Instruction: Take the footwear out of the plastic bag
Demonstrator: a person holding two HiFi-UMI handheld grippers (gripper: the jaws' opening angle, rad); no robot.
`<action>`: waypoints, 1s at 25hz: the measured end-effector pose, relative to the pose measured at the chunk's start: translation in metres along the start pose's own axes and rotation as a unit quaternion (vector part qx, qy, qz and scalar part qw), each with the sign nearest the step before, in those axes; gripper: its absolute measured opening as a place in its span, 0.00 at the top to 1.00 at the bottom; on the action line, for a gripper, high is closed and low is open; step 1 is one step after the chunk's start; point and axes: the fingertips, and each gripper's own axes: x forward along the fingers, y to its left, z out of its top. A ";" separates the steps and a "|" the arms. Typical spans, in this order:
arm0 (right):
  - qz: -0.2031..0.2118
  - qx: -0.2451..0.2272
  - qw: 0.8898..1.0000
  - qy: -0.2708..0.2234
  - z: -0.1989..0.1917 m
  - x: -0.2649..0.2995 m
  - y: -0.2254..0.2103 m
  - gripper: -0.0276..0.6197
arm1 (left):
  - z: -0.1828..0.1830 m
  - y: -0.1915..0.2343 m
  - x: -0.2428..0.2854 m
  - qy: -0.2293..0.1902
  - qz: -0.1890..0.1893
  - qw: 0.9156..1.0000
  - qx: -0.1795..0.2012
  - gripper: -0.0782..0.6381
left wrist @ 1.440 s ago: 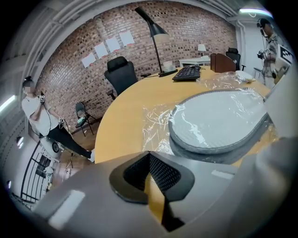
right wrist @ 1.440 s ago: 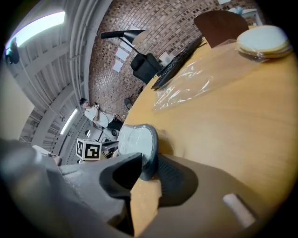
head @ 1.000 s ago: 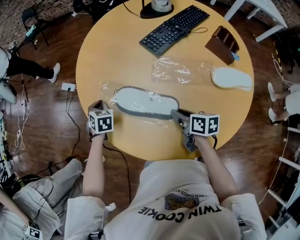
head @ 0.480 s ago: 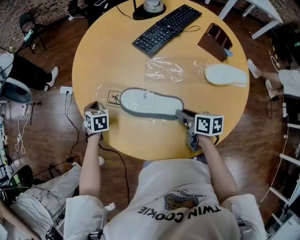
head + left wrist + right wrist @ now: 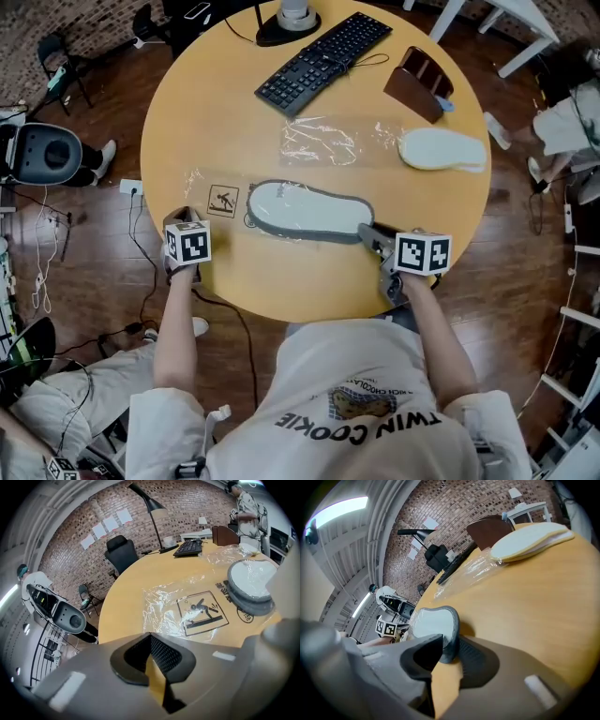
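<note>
A grey slipper (image 5: 309, 210) with a white insole lies on the round wooden table (image 5: 206, 112). Its toe end still sits in the mouth of a clear plastic bag (image 5: 217, 195), which carries a printed warning sign (image 5: 201, 612). My right gripper (image 5: 368, 231) is shut on the slipper's heel rim (image 5: 449, 641). At the table's left edge my left gripper (image 5: 187, 216) has its jaws closed on the bag's near edge (image 5: 154, 620). The slipper's toe (image 5: 248, 581) shows at the right of the left gripper view.
A second slipper (image 5: 442, 150) lies sole up at the right, beside another crumpled clear bag (image 5: 328, 141). A black keyboard (image 5: 323, 52), a brown holder (image 5: 419, 82) and a lamp base (image 5: 291, 21) stand at the far side. Chairs and people surround the table.
My right gripper has drawn the slipper to the right, out of the bag. The bag's warning sign now lies uncovered. The left gripper has stayed put.
</note>
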 end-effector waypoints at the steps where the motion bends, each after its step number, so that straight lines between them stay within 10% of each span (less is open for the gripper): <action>1: -0.001 -0.001 1.000 0.000 -0.001 0.000 -0.001 0.80 | -0.001 0.000 0.000 -0.001 -0.001 1.000 -0.003 0.89; 14: 0.002 -0.009 1.000 0.000 -0.001 0.002 -0.003 0.80 | 0.050 -0.096 -0.054 -0.099 -0.063 0.993 0.029 0.89; 25: 0.005 -0.015 1.000 0.001 0.001 0.004 -0.003 0.80 | 0.036 -0.139 -0.057 -0.083 -0.097 0.991 0.035 0.89</action>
